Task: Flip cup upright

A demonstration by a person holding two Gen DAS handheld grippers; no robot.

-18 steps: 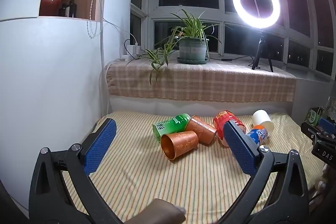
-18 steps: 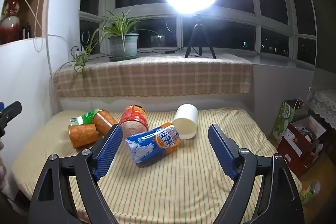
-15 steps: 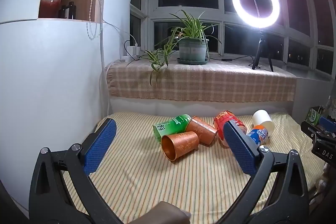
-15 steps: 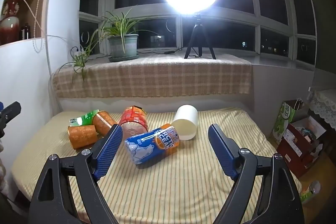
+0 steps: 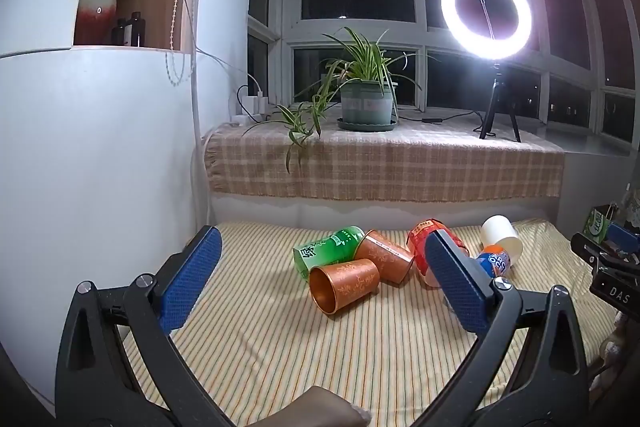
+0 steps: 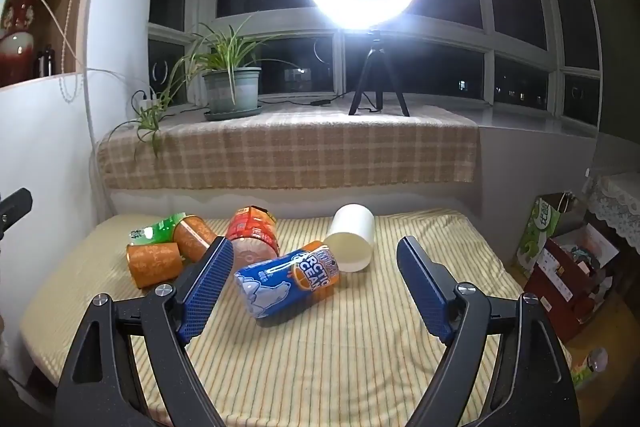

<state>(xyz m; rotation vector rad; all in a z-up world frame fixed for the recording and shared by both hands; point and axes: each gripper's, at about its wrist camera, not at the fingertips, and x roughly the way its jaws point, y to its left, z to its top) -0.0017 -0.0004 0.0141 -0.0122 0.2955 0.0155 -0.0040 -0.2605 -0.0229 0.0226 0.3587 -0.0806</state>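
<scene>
Several cups lie on their sides on the striped table. In the left wrist view: a copper cup with its mouth toward me, a second copper cup, a green cup, a red cup, a blue cup and a white cup. My left gripper is open and empty, short of the copper cup. In the right wrist view the blue cup lies nearest, the white cup behind it. My right gripper is open and empty around nothing.
A raised sill with a checked cloth runs behind the table, with a potted plant and a ring light on a tripod. A white cabinet wall stands left. Boxes sit on the floor right of the table.
Both grippers have barely moved; the views shift very slightly. The cups lie as before.
</scene>
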